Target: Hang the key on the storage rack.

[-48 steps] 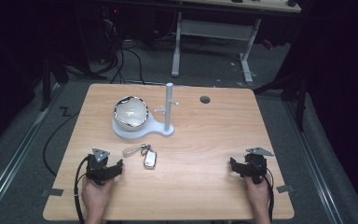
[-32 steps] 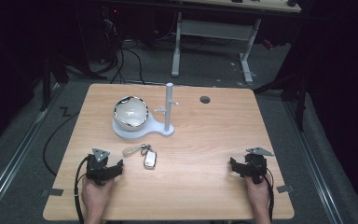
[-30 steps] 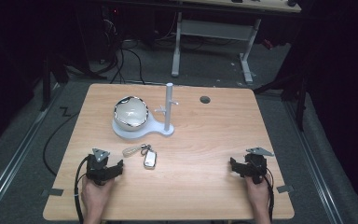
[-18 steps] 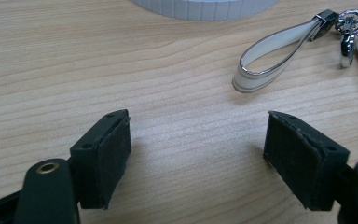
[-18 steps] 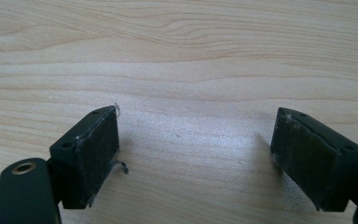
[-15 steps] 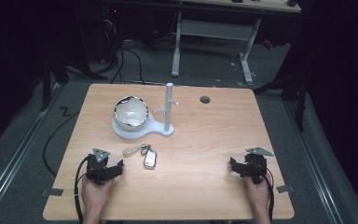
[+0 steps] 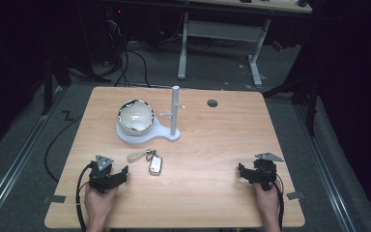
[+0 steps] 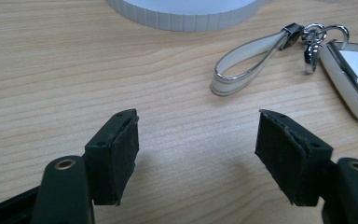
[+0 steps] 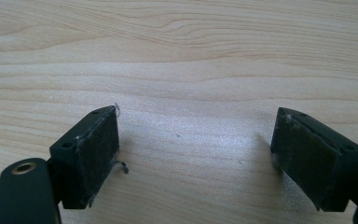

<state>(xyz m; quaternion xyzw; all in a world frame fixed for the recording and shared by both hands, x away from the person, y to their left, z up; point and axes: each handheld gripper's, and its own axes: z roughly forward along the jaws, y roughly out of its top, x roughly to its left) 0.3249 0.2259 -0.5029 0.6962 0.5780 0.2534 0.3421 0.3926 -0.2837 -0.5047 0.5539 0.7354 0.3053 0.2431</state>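
At the left of the desk [image 7: 212, 145] we hold our left claw [image 7: 107, 175] low near the front edge, its jaws apart with bare wood between them; they have just been closing a little and grasp nothing. Just ahead and to its right lies the key fob [image 7: 155, 165] with its white strap loop [image 8: 247, 65] flat on the wood, near the white stand's base [image 7: 145, 137] that carries a shiny bowl [image 7: 135, 116] and an upright post [image 7: 175, 108]. Far right, our right claw [image 7: 257, 172] rests released over bare wood.
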